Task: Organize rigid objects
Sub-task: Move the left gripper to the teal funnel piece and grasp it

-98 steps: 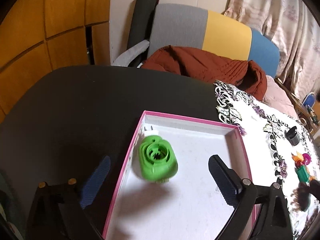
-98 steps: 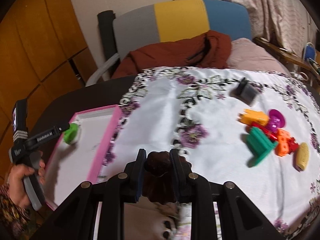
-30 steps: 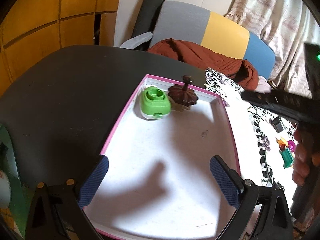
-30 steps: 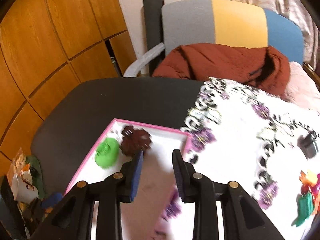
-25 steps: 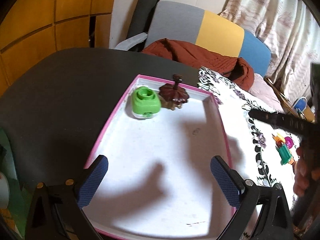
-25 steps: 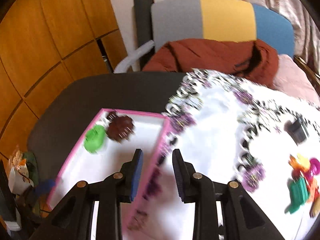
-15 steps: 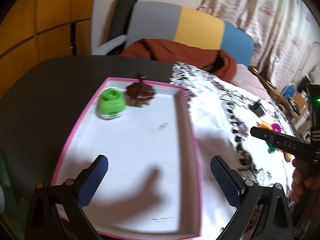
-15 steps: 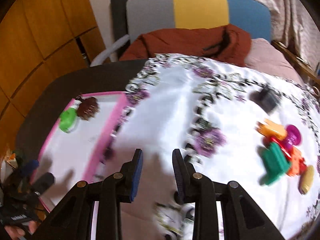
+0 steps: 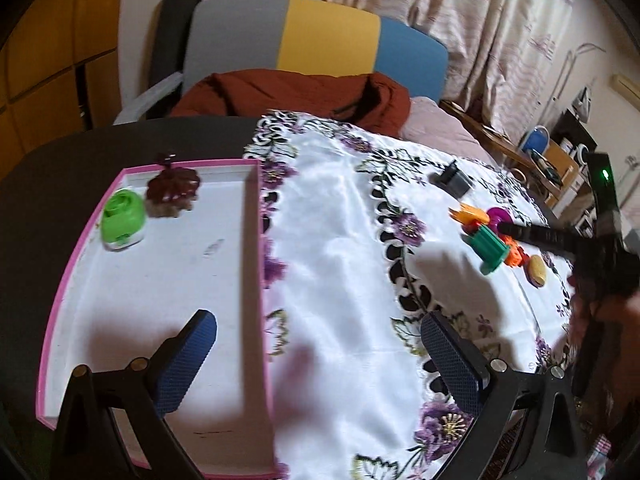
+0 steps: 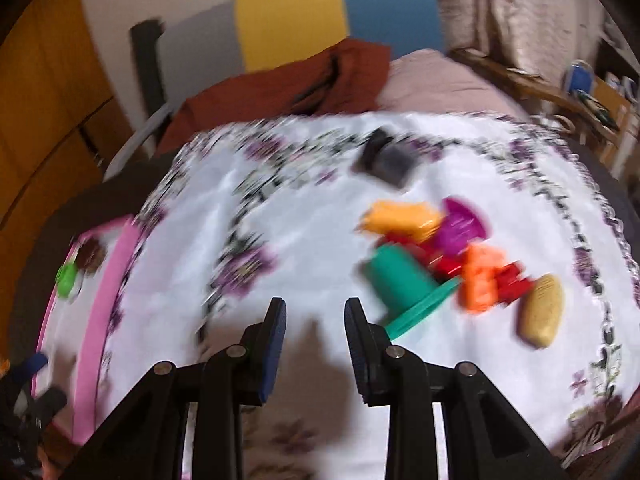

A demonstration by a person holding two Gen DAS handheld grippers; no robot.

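Tabletop half-sorted, pink tray (image 9: 262, 280) holding two pieces so far

Right gripper (image 10: 315, 320) hangs nearly closed and empty near the teal piece (image 10: 396, 280), probably next. Left gripper (image 9: 320, 360) spread wide, empty. Only its view clearly shows the green (image 9: 122, 218) and brown (image 9: 172, 190) toys at the tray's far end.

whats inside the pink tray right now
Two things, both at the far end of the pink tray: a green round piece and a dark brown flower-shaped piece beside it. The near corner is hidden behind the left gripper.
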